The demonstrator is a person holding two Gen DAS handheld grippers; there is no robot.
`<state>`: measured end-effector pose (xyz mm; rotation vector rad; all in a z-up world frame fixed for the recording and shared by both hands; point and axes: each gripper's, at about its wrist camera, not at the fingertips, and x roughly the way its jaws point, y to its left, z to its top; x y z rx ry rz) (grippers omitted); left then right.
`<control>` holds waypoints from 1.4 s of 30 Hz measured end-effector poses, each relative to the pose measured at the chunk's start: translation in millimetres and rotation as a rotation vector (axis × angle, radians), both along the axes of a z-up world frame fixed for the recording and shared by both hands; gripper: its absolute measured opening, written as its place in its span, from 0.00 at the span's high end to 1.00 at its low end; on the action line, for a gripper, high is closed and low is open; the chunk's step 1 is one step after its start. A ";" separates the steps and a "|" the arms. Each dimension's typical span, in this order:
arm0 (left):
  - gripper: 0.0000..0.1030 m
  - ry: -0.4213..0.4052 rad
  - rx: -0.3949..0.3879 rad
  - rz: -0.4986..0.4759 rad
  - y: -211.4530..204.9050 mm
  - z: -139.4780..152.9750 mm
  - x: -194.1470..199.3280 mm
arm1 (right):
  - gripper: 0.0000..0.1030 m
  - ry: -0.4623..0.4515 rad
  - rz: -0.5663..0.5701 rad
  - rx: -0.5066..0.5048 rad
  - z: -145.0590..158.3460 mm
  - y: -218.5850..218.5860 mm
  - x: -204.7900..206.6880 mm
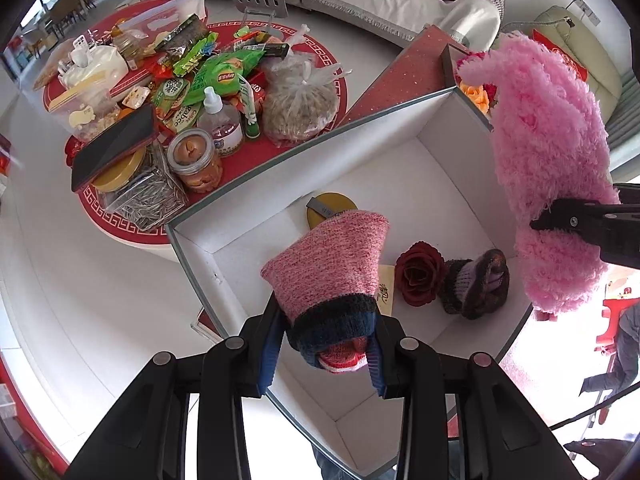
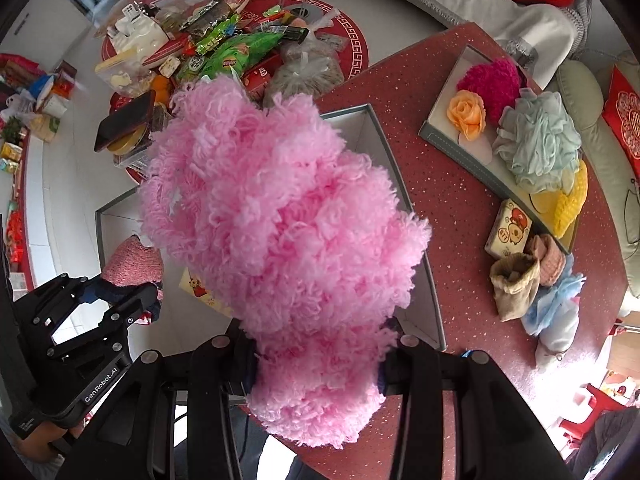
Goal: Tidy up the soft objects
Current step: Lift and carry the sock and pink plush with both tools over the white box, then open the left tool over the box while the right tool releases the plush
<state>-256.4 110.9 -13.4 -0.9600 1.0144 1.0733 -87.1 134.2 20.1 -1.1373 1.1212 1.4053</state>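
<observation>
Hanging two soft things over the white box

Gripping a pink knitted sock [image 1: 326,264] by its dark blue cuff, the left gripper [image 1: 324,344] points down into the open white box [image 1: 452,148], its blue pads pressed against the cuff on both sides. The sock hangs above the box floor, where a dark red fabric rose [image 1: 420,276], a rolled dark sock [image 1: 478,286] and a yellow disc [image 1: 330,208] lie (the disc is partly hidden behind the hanging sock). The right gripper [image 2: 316,364] is clamped on a fluffy pink ball of looped yarn [image 2: 280,220], which bulges out past both fingers and covers most of the box in the right wrist view. To its right, on the speckled red tabletop [image 2: 452,200], a shallow tray [image 2: 436,126] holds an orange rose [image 2: 466,114], a magenta pompom [image 2: 494,82], a pale blue mesh puff [image 2: 538,140] and a yellow knit piece [image 2: 570,204]. Beyond the box, a round table [image 1: 120,224] is crowded with snack packets and jars.
</observation>
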 end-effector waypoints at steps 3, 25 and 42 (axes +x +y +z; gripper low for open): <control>0.63 -0.003 -0.008 -0.004 1.6 -2.8 2.2 | 0.56 -0.034 0.024 0.013 1.9 4.3 -3.5; 0.63 -0.004 -0.042 -0.039 7.4 -14.4 11.7 | 0.56 -0.197 0.154 0.053 -9.1 11.3 -16.6; 0.07 0.018 -0.012 -0.107 5.6 -10.6 27.7 | 0.34 -0.202 0.134 0.034 -24.2 16.1 -10.1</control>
